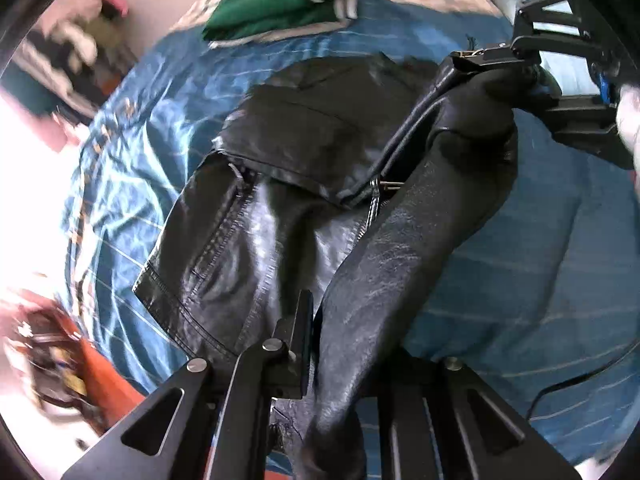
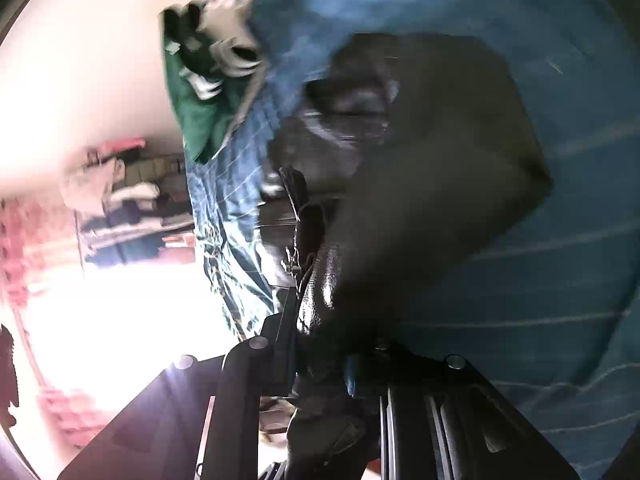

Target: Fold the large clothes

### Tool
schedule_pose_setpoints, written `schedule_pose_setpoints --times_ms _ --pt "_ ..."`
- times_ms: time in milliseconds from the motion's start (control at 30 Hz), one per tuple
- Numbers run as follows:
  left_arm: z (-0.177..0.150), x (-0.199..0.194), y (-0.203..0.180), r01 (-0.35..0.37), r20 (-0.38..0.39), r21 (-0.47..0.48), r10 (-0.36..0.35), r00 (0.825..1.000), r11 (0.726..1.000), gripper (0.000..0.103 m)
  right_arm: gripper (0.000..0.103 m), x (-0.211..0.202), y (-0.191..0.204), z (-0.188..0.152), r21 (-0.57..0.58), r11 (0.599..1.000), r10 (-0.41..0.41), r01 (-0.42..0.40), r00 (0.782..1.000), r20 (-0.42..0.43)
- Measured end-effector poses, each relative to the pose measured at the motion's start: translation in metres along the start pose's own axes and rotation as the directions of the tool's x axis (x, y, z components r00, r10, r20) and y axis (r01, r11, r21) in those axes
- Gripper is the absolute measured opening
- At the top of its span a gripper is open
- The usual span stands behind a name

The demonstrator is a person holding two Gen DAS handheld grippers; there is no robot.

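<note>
A black leather jacket [image 1: 288, 184] lies partly spread on the bed [image 1: 500, 280], over a blue patterned bedcover, with one edge raised clear of the cover between the two tools. The left tool [image 1: 320, 344] is clenched on a lifted fold of the jacket near its lower edge; the right tool [image 1: 492, 60], seen across the garment in the left wrist view, grips a raised part near the collar or sleeve end. In the right wrist view the right tool [image 2: 320, 344] likewise shows leather pinched between its fingers. Judged from its sheen and heavy drape, the material is thick, fairly weighty and smooth, so it is likely to slide in a shallow pinch and to resist a crisp crease; seams, hem and the zip edge [image 1: 236, 216] appear the firmest places to hold. A folded green garment [image 1: 276, 4] sits well apart at the head of the bed. The right wrist view is blurred and strongly backlit, so the jacket's layout there is hard to make out. The far sleeve and the underside of the jacket are hidden.
</note>
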State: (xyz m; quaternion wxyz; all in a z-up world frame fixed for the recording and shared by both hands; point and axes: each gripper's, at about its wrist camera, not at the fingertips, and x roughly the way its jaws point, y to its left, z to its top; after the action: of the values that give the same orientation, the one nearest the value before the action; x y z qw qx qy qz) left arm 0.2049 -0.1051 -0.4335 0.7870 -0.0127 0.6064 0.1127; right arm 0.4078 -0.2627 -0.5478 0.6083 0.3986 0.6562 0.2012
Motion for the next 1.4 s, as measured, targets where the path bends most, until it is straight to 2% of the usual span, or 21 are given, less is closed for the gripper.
schedule_pose_setpoints --times_ms 67,200,333,467,567,900,1333,1400 --pt "0.013 0.002 0.027 0.046 -0.014 -0.048 -0.047 0.999 0.998 0.009 0.018 0.022 0.034 0.003 -0.032 0.999 -0.018 0.018 1.0 -0.006" --pt "0.037 0.023 0.08 0.072 -0.019 -0.103 -0.075 0.997 0.992 0.012 0.018 0.077 0.093 0.014 -0.086 0.994 -0.076 0.074 0.997 -0.022" --pt "0.053 0.053 0.122 0.1 -0.046 -0.152 -0.108 0.993 0.983 0.012 0.018 0.134 0.129 0.024 -0.114 0.984 -0.142 0.137 0.989 -0.036" --pt "0.061 0.086 0.158 0.145 -0.09 -0.199 -0.166 0.982 0.969 0.012 0.018 0.179 0.138 0.028 -0.124 0.972 -0.208 0.2 0.976 -0.057" --pt "0.062 0.099 0.168 0.165 -0.106 -0.202 -0.189 0.976 0.965 0.012 0.018 0.197 0.14 0.028 -0.13 0.963 -0.247 0.237 0.967 -0.063" --pt "0.062 0.126 0.183 0.218 -0.125 -0.238 -0.253 0.959 0.946 0.012 0.018 0.223 0.131 0.032 -0.099 0.956 -0.283 0.275 0.956 -0.072" --pt "0.07 0.138 0.188 0.232 -0.147 -0.236 -0.271 0.951 0.944 0.014 0.018 0.236 0.129 0.037 -0.074 0.956 -0.291 0.285 0.953 -0.09" --pt "0.071 0.144 0.191 0.234 -0.157 -0.262 -0.281 0.947 0.936 0.015 0.018 0.242 0.13 0.039 -0.093 0.951 -0.303 0.294 0.948 -0.101"
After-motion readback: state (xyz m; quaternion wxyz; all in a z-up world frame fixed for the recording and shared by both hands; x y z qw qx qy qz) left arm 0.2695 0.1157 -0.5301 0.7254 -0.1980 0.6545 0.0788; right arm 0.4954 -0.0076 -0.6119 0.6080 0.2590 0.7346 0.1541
